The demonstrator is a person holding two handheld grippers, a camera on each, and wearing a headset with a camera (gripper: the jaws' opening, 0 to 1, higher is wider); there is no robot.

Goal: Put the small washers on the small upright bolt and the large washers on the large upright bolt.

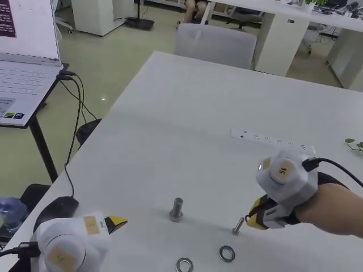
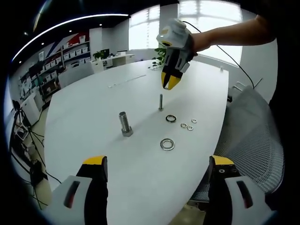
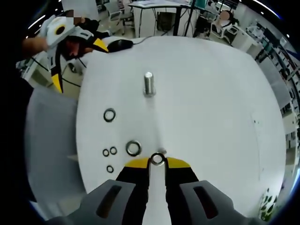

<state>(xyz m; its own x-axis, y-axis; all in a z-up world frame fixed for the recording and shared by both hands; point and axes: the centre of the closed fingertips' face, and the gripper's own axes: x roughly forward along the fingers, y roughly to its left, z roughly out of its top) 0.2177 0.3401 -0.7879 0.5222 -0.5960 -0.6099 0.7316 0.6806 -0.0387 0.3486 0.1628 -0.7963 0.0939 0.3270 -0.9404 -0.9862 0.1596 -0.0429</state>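
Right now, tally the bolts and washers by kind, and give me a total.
Large bolt: 1
Small bolt: 1
Large washers: 2
Small washers: 4, 3 on the table and 1 in the right gripper
Total: 8

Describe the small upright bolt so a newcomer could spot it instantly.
On the white table two bolts stand upright. The small bolt is under the right gripper, which pinches a small washer; it is much thinner than the large bolt.
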